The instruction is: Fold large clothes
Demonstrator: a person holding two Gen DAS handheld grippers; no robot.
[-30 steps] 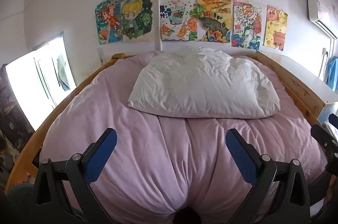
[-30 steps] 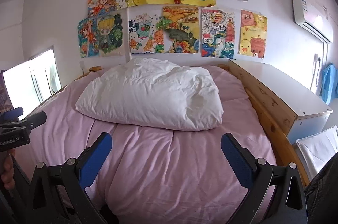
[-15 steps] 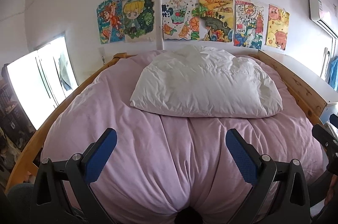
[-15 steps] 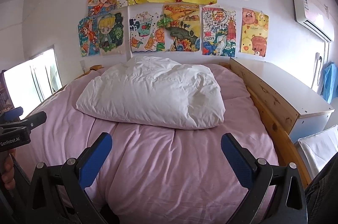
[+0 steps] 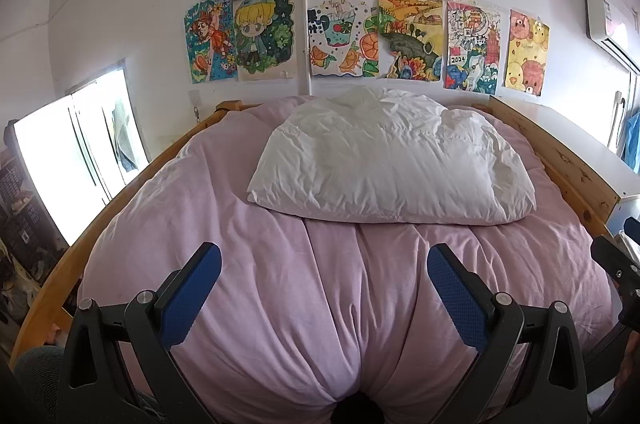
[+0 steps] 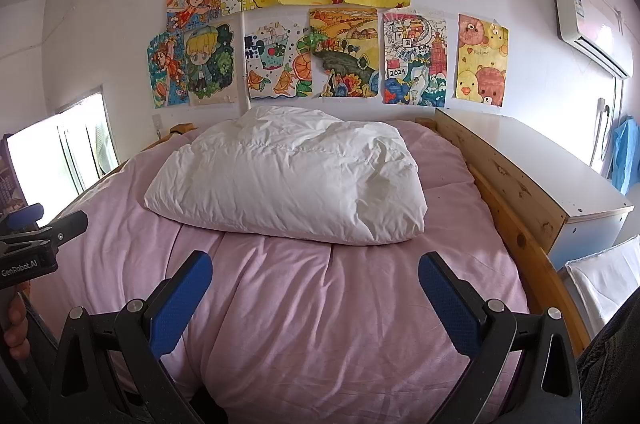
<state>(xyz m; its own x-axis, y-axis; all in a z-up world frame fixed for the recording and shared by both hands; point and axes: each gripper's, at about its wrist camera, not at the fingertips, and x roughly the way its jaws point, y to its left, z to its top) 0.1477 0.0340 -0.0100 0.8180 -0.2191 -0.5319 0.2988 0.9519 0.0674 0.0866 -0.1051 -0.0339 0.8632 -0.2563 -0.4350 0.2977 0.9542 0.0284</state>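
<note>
A white puffy padded garment [image 5: 392,168] lies in a rounded heap on the far half of a bed covered by a pink quilt [image 5: 280,264]; it also shows in the right wrist view [image 6: 288,184] on the quilt [image 6: 320,304]. My left gripper [image 5: 324,280] is open and empty above the near part of the quilt, well short of the garment. My right gripper [image 6: 316,284] is open and empty, likewise short of it. Each gripper shows at the other view's edge.
A wooden bed frame [image 6: 516,220] rims the bed. A white cabinet [image 6: 552,176] stands to the right. Children's drawings [image 5: 360,8] cover the back wall. A bright window [image 5: 72,160] is at the left. An air conditioner [image 6: 592,28] hangs at upper right.
Both views have shifted down slightly, so the bed and wall sit a little lower in frame. Both grippers stay open. The garment has not moved.
</note>
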